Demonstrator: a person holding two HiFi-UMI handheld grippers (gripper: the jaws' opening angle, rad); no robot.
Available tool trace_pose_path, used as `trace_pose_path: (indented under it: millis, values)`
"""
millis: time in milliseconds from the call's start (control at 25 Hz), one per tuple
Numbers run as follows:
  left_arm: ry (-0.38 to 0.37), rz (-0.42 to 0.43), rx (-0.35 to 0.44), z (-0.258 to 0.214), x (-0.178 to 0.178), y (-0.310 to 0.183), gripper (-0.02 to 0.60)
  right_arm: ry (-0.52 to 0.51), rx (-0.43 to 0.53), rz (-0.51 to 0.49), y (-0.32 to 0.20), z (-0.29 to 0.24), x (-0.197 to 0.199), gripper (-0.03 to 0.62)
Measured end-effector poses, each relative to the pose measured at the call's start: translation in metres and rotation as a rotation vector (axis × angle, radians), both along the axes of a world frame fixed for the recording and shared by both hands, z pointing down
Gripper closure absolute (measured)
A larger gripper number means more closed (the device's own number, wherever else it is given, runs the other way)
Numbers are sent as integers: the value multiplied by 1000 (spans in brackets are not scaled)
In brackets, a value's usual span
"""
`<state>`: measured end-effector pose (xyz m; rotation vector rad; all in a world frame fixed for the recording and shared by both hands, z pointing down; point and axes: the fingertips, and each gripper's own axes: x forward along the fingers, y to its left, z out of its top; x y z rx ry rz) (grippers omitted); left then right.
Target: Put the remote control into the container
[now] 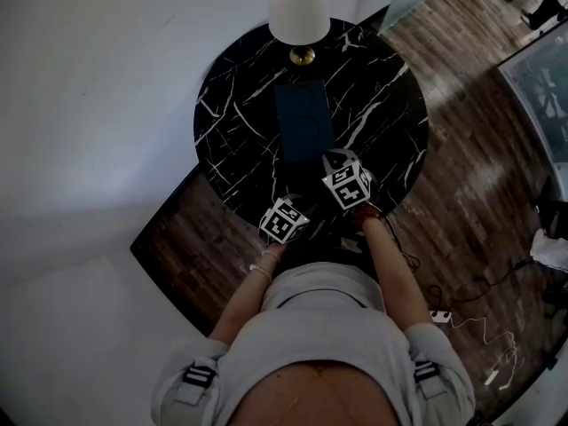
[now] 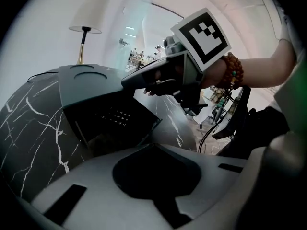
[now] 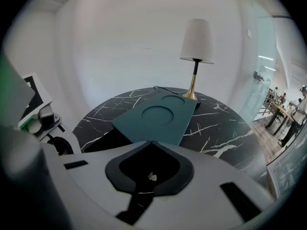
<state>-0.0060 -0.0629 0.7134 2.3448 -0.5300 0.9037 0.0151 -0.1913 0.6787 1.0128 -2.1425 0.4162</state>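
A teal container stands mid-table with its lid [image 1: 303,118] on top. In the left gripper view the lid [image 2: 81,78] is raised at its near edge. The remote control [image 2: 115,114] lies in the dark box below it, with only its buttons showing. My right gripper [image 3: 151,142] is shut. Its tips touch the near edge of the lid [image 3: 158,116], and I cannot tell if they pinch it. My left gripper [image 2: 153,146] is shut and empty, just in front of the box's opening. From above, both marker cubes sit at the table's near edge, left [image 1: 284,221] and right [image 1: 346,185].
A white-shaded lamp [image 1: 299,11] on a brass stem stands at the back of the round black marble table [image 1: 240,105]. A white wall runs along the left. To the right, cables and a power strip [image 1: 441,316] lie on the wooden floor.
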Motion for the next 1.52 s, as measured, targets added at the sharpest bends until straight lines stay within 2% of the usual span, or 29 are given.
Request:
trace_pose_path:
  millis: [680, 1120, 1520]
  values:
    - [-5, 1, 6, 3, -7, -39, 580, -8, -38, -13, -1, 0, -1, 582]
    - [38, -36, 28, 2, -5, -69, 580, -16, -53, -13, -1, 0, -1, 582]
    - [42, -82, 61, 4, -5, -90, 580, -40, -52, -11, -2, 0, 0, 582]
